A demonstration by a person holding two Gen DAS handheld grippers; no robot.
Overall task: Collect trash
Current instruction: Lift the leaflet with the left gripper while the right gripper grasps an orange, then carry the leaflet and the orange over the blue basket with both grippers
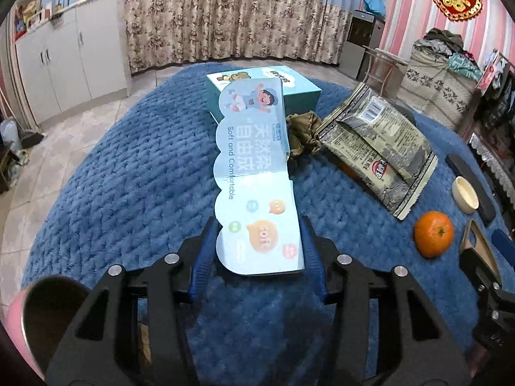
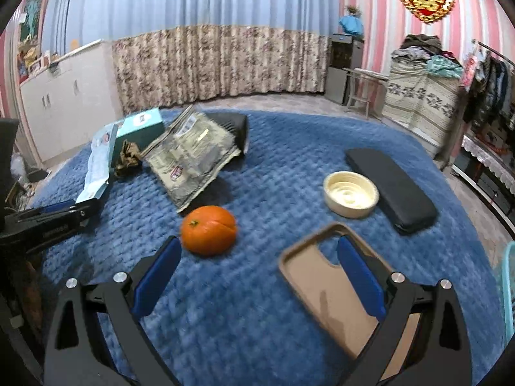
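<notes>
The left hand-held gripper (image 1: 259, 241) pinches the long card sleeve (image 1: 254, 167), which could snag the teal box (image 1: 283, 87) beyond it; the right hand-held gripper (image 2: 257, 276) gapes empty.

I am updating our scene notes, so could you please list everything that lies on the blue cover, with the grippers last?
blue cover: one, blue quilted, under everything.
cardboard sleeve: one, pale blue, printed, between the left pads, far end on the box.
box: one, teal, far left.
crumpled paper: one, brown, beside the box.
snack bag: one, grey-green foil, centre.
orange: one, orange, near the right gripper.
bowl: one, cream, right.
black case: one, behind the bowl.
dark box: one, behind the bag.
phone case: one, tan, under the right finger.
left hand-held gripper: closed on the sleeve.
right hand-held gripper: open, empty.
</notes>
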